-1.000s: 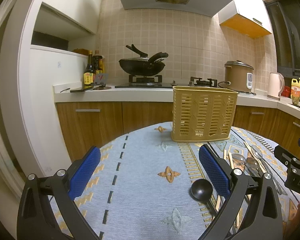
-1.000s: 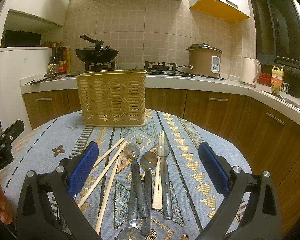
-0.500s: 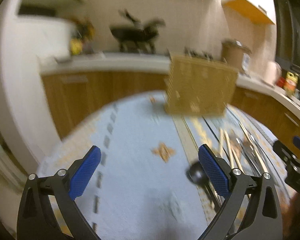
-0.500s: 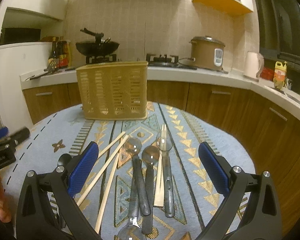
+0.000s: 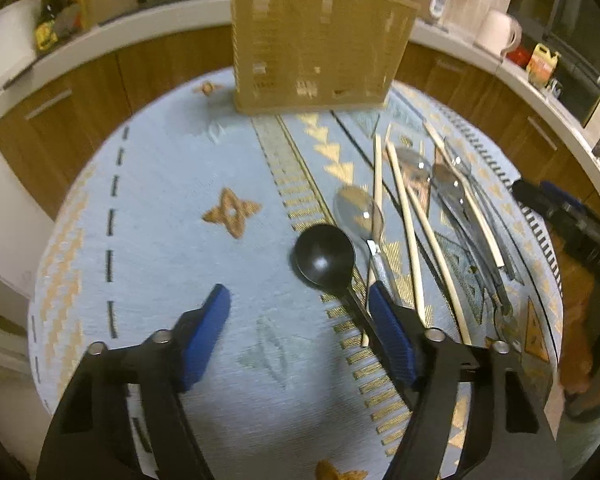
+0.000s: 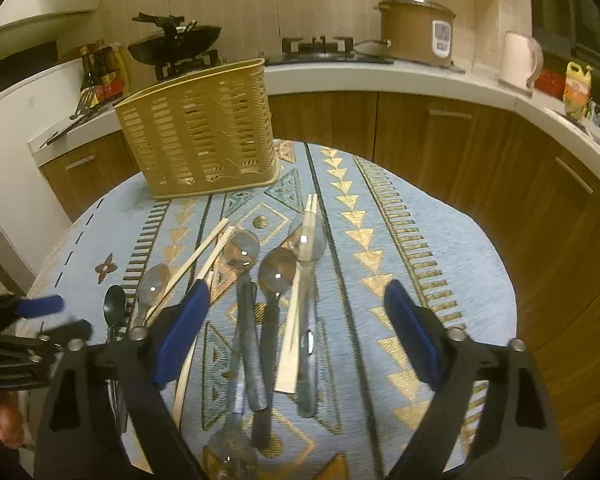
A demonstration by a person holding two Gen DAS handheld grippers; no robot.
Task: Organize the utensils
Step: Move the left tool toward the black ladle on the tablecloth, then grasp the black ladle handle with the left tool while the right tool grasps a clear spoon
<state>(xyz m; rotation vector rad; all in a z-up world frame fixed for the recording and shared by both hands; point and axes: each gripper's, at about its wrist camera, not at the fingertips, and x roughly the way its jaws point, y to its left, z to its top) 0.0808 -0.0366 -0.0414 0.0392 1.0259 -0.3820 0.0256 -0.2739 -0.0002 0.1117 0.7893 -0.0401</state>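
Grippers [image 5: 298, 314] [image 6: 298, 322] half-closed, empty, above utensils [image 6: 260, 300]

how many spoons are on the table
6. Black spoon and a metal spoon left of the chopsticks; three metal spoons side by side in the middle; one reversed spoon, bowl nearest the camera. Others may hide underneath.

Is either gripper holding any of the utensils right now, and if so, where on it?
Neither. The left gripper and right gripper have just been closing, nothing gripped, above the utensils.
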